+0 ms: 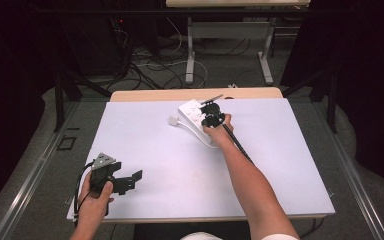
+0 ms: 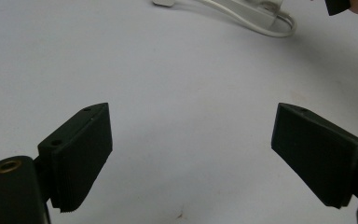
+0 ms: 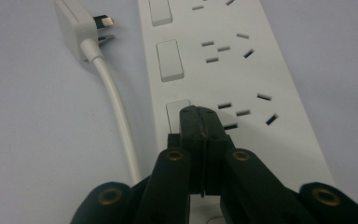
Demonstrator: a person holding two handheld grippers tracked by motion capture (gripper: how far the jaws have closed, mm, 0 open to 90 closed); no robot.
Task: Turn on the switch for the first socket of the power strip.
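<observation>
At the near left edge of the white bench (image 1: 145, 150), the left gripper (image 1: 132, 181) rests with jaws spread wide and empty, while the right gripper (image 3: 203, 122) (jaws pressed together, holding nothing) touches a switch (image 3: 176, 112) on the white power strip (image 3: 242, 70) at the bench's far side, its plug (image 3: 77, 25) lying just beside.

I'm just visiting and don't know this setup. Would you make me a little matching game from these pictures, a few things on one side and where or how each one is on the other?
Things:
1. left gripper
2. right gripper
3. plug
4. power strip

States:
A. lying loose on the table, prongs bare
B. jaws closed, tips at a switch
C. jaws wide apart over bare table
D. white, at the table's far side, with rows of sockets

Pairs: 1-C, 2-B, 3-A, 4-D
</observation>
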